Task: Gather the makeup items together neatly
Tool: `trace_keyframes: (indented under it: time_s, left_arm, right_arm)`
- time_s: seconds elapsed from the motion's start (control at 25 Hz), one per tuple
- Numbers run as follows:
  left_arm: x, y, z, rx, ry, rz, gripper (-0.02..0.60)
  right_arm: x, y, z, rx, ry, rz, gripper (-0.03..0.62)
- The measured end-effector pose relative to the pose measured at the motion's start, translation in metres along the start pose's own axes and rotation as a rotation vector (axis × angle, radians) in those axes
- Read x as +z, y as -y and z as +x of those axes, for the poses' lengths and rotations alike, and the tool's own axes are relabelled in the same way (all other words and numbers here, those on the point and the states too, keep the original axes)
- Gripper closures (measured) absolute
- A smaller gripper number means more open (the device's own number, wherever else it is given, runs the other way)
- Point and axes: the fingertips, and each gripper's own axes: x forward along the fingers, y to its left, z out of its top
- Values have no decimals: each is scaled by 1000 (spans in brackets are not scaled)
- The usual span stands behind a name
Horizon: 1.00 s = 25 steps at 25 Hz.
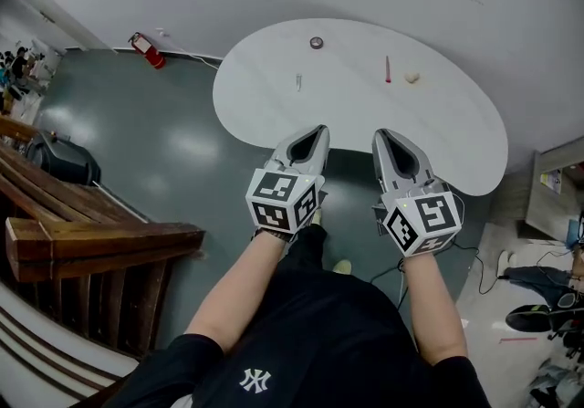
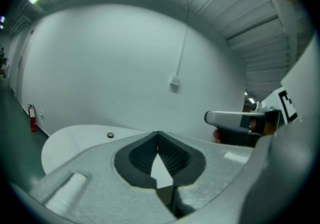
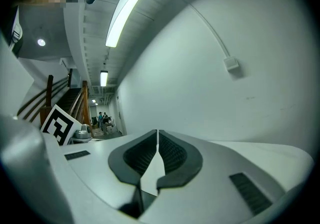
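Observation:
A white rounded table (image 1: 438, 137) carries the makeup items, spread apart along its far half. A small round dark pot (image 1: 317, 42) sits at the far edge, and it shows as a dot (image 2: 110, 135) in the left gripper view. A thin silvery tool (image 1: 298, 81) lies left of the middle. A slim red stick (image 1: 387, 68) and a small cream sponge (image 1: 412, 78) lie at the right. My left gripper (image 1: 321, 130) and right gripper (image 1: 378, 135) hover side by side at the near table edge, both shut and empty, tips meeting (image 2: 158, 133) (image 3: 157, 131).
A wooden stair rail (image 1: 82, 242) stands at the left. A red fire extinguisher (image 1: 146, 47) leans by the far wall. A shelf unit (image 1: 557, 183) and cables lie at the right. The floor around the table is grey.

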Motion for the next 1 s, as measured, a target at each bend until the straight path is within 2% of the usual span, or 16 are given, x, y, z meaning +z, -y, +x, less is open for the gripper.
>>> trace_keyframes:
  time_s: [0.52, 0.76, 1.0]
  left_arm:
    - [-6, -113, 81, 26, -60, 15, 572]
    - [-34, -162, 107, 92, -106, -13, 572]
    - [-75, -193, 140, 187, -167, -19, 572]
  right_arm:
    - [-13, 21, 133, -38, -23, 21, 577]
    - [-35, 20, 176, -33, -67, 43, 577]
    - [-50, 37, 205, -9, -96, 63, 576]
